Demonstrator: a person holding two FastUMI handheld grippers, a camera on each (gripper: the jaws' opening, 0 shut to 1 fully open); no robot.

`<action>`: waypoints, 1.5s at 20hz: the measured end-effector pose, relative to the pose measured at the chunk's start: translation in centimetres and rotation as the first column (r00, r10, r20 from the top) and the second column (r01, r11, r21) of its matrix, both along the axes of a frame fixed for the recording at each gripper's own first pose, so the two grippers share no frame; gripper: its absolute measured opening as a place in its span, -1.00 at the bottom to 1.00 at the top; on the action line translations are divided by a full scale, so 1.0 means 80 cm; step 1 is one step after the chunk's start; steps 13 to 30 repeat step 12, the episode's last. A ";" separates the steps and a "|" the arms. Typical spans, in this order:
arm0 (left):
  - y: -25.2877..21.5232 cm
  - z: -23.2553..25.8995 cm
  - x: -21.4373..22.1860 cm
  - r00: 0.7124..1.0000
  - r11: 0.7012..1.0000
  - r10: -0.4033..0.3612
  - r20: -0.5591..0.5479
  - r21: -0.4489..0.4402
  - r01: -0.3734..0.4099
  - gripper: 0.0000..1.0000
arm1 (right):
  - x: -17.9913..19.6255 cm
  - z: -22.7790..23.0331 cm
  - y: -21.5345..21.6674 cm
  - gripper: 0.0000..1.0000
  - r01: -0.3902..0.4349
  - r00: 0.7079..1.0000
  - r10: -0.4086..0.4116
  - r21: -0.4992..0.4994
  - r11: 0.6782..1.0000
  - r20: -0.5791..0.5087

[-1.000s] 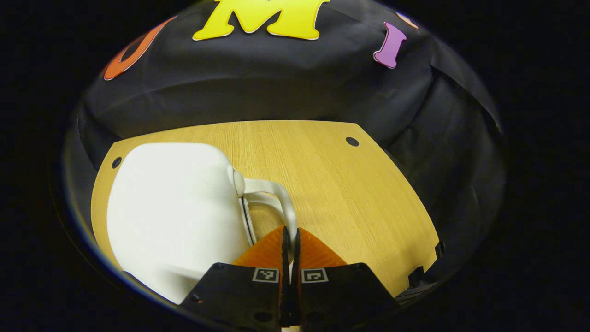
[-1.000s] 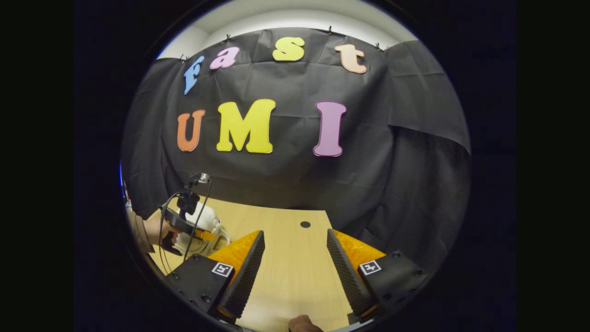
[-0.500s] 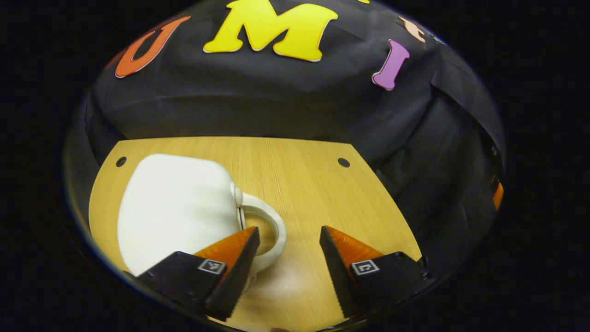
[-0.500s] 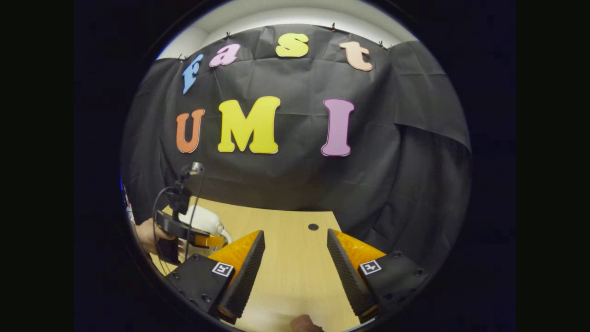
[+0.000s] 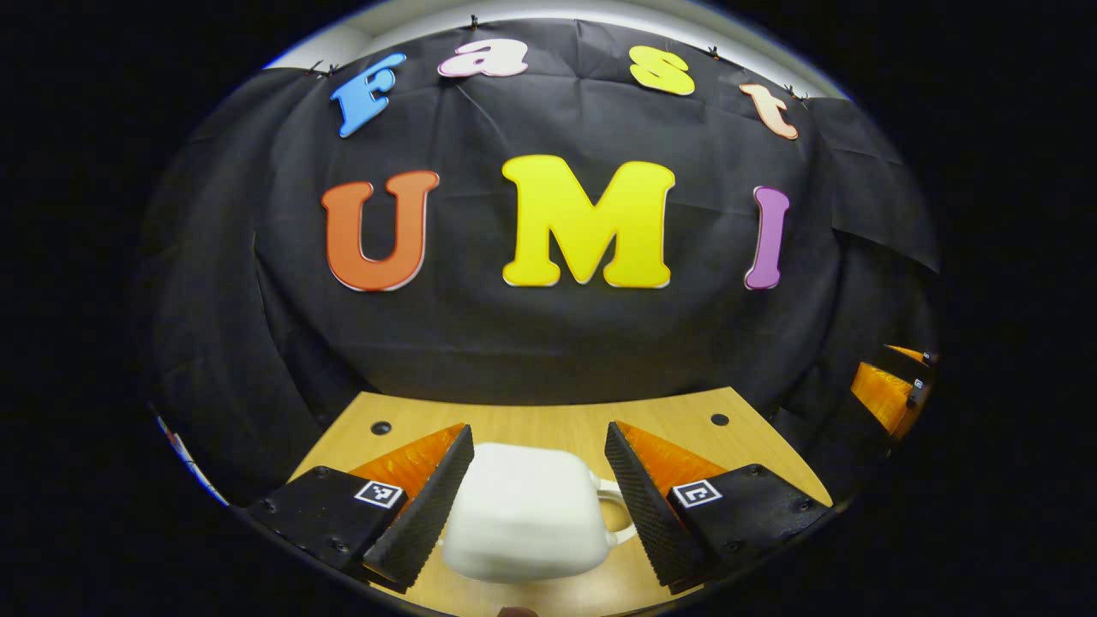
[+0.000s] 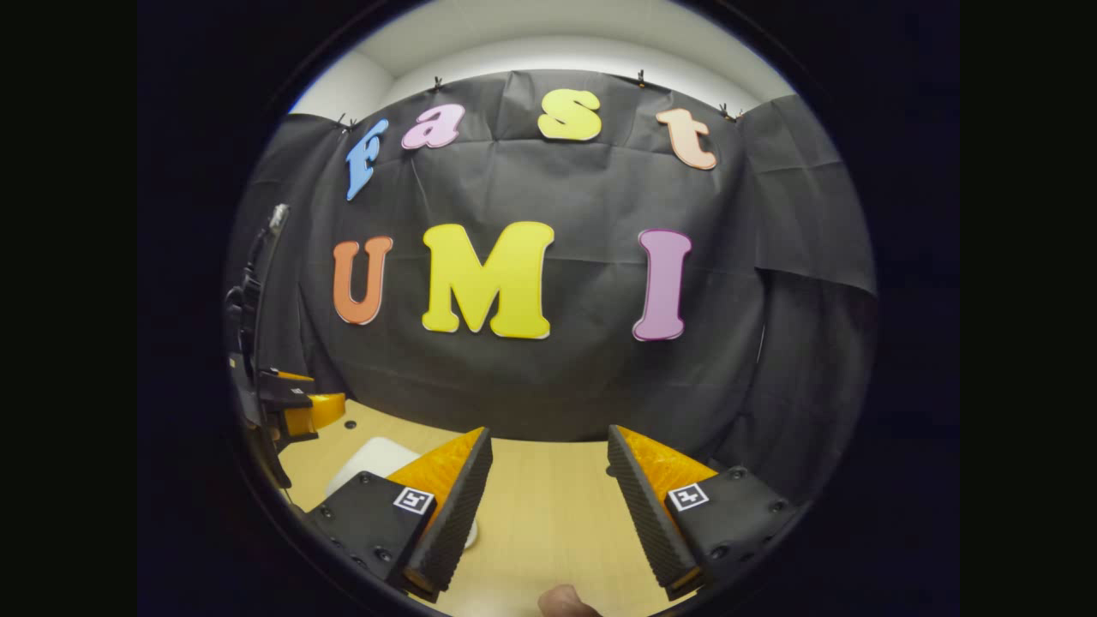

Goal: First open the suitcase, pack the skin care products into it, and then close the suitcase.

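A small white suitcase point(image 5: 518, 514) lies closed on the wooden table point(image 5: 548, 424), its loop handle point(image 5: 615, 514) pointing right. My left gripper point(image 5: 538, 430) hovers above and short of it, open, the fingers apart from the case with nothing between them. In the right gripper view a corner of the suitcase point(image 6: 370, 454) peeks out behind my right gripper's left finger. My right gripper point(image 6: 549, 433) is open over bare table, holding nothing. The left gripper point(image 6: 296, 410) hangs at that view's left edge. The right gripper point(image 5: 891, 386) appears at the far right of the left gripper view.
The black cloth wall closes off the back and sides of the table. Round holes point(image 5: 719, 419) mark the table's far corners. A fingertip point(image 6: 561, 602) shows at the bottom edge of the right gripper view.
My left gripper was shut on the suitcase handle, then opened, let go, and rose back and tilted up. The suitcase stays closed on the table. The right gripper tilted up slightly.
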State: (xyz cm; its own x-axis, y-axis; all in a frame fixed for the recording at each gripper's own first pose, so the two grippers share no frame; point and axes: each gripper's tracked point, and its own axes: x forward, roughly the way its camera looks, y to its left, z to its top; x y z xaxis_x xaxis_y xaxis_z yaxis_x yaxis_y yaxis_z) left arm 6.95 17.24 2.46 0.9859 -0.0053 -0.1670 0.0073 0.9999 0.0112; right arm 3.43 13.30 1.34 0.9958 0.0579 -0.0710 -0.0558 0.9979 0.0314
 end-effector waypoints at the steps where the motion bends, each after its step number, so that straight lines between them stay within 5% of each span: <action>1: 0.006 0.010 -0.006 1.000 1.000 0.009 0.025 -0.007 -0.009 0.96 | 0.000 0.006 0.010 0.58 -0.002 1.000 0.002 -0.001 1.000 0.010; 12: 0.002 0.002 -0.033 0.997 0.998 -0.056 0.046 -0.038 0.058 0.96 | -0.023 0.004 0.073 0.61 -0.033 0.999 0.035 -0.065 0.997 0.027; 30: 0.002 0.002 -0.033 0.997 0.998 -0.056 0.046 -0.038 0.058 0.96 | -0.023 0.004 0.073 0.61 -0.033 0.999 0.035 -0.065 0.997 0.027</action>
